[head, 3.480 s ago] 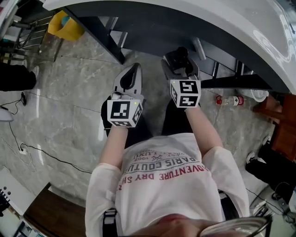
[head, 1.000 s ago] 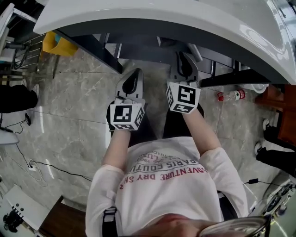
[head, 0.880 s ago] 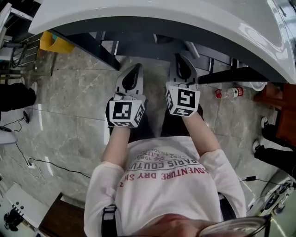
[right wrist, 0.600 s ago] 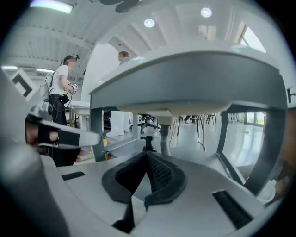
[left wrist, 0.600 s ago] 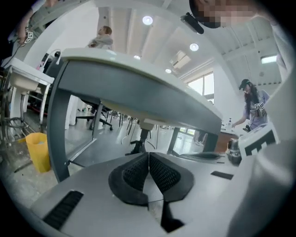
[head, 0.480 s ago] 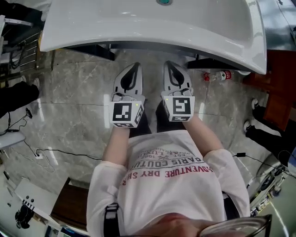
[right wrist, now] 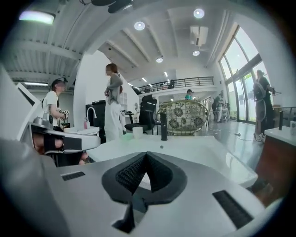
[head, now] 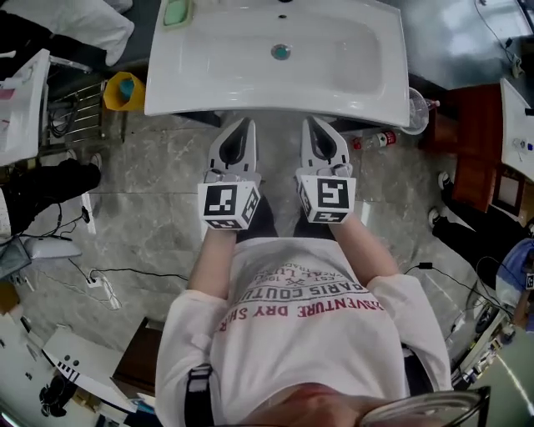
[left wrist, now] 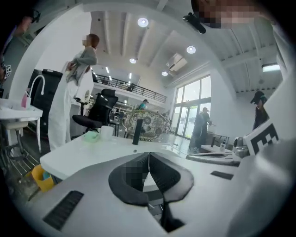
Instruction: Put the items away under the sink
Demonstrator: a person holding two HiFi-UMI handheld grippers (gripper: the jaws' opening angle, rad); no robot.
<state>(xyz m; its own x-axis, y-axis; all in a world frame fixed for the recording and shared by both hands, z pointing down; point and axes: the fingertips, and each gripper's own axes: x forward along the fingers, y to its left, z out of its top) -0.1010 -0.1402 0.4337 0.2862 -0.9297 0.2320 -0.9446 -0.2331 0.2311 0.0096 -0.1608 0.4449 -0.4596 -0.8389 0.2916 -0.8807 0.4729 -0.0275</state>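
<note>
The person stands facing the white sink [head: 367, 83], which lies at 12 o'clock. The left gripper [head: 241, 125] and the right gripper [head: 316, 124] are held side by side just short of its front edge, above the marble floor [head: 150, 175].

Seen from its own camera, the left gripper [left wrist: 148, 155] has its jaws pressed together with nothing between them. The right gripper [right wrist: 146, 158] is the same, closed and empty. Past both sets of jaws there is only the sink's rim.

The one loose thing in reach that looks like it belongs to the task is a small bottle [head: 373, 140] with a red label. It lies on its side on the floor at about 1 o'clock from the right gripper, just beside the sink's right front corner. A yellow bucket [head: 125, 90] sits at about 10 o'clock from the left gripper, part-hidden by the sink's left end. A green soap dish [head: 177, 12] rests on the sink's far left corner.

The bottle looks like thin plastic — probably light, smooth and apt to roll or squash. I cannot tell whether it holds any liquid. The best grip is probably across the middle of its body, over the label, with the jaws square to its length and closing gently. The neck is narrower and would let it swing.
</note>
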